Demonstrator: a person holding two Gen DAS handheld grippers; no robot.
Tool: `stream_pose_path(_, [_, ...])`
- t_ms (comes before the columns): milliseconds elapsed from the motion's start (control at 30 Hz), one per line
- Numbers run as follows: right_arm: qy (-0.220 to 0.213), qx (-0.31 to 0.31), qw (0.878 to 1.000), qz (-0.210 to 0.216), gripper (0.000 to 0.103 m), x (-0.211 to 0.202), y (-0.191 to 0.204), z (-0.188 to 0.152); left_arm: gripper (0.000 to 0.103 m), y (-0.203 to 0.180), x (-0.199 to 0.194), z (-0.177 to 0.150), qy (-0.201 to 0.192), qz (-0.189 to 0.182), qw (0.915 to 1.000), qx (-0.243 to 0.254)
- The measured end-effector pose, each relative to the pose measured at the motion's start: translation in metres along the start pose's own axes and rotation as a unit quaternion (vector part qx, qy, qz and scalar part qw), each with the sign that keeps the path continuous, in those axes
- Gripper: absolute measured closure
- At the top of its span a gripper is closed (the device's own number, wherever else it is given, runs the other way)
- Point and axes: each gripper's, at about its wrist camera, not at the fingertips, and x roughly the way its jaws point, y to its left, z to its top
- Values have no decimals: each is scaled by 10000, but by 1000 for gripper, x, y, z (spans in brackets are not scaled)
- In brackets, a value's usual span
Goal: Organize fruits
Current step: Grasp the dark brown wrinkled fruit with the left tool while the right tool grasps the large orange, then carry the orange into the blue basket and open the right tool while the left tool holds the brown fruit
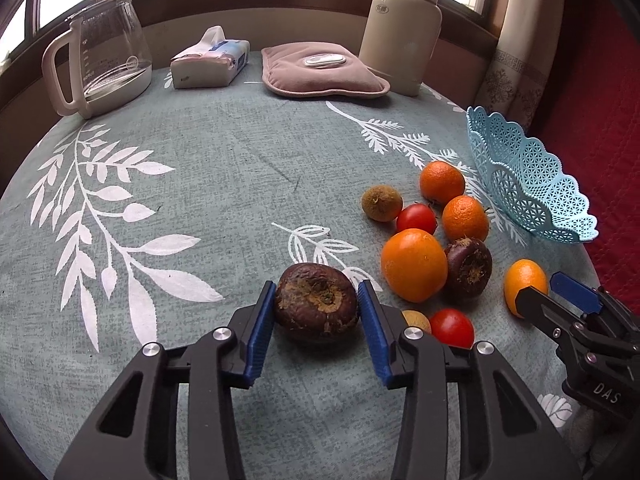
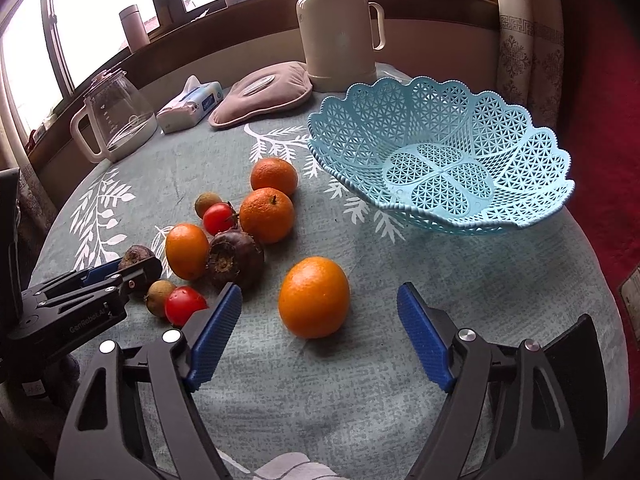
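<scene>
My left gripper (image 1: 317, 292) is shut on a dark brown wrinkled fruit (image 1: 316, 306) that rests on the grey leaf-print tablecloth; both blue pads touch its sides. My right gripper (image 2: 320, 288) stands open around a lone orange (image 2: 314, 296), with a gap on each side. Between the grippers lies a cluster: several oranges (image 2: 266, 214), two red tomatoes (image 2: 185, 306), a second dark fruit (image 2: 234, 258) and small brown fruits (image 2: 158, 298). The light blue lattice basket (image 2: 440, 152) sits empty at the far right, tilted.
Along the table's back stand a glass kettle (image 1: 104, 56), a tissue pack (image 1: 210, 62), a pink heat pad (image 1: 320, 70) and a cream thermos (image 1: 404, 28). The table's right edge (image 2: 600, 280) drops off beside red fabric (image 2: 608, 120), just past the basket.
</scene>
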Motion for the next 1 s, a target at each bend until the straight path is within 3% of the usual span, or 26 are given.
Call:
stream_pose_path(300, [142, -62, 9999, -75, 31, 9, 3, 4, 61, 11, -16, -1, -147, 13, 9996, -222])
stream_pose_path(500, [398, 63, 9992, -35, 47, 21, -2, 5, 61, 13, -21, -3, -164, 36, 9996, -243])
stream_pose_path(733, [404, -44, 9992, 10, 63, 20, 0, 4, 61, 15, -17, -12, -27, 93, 9996, -261])
stream_pose_path(1000, [391, -56, 9992, 28, 64, 15, -2, 1, 60, 13, -18, -19, 80, 181, 9996, -186])
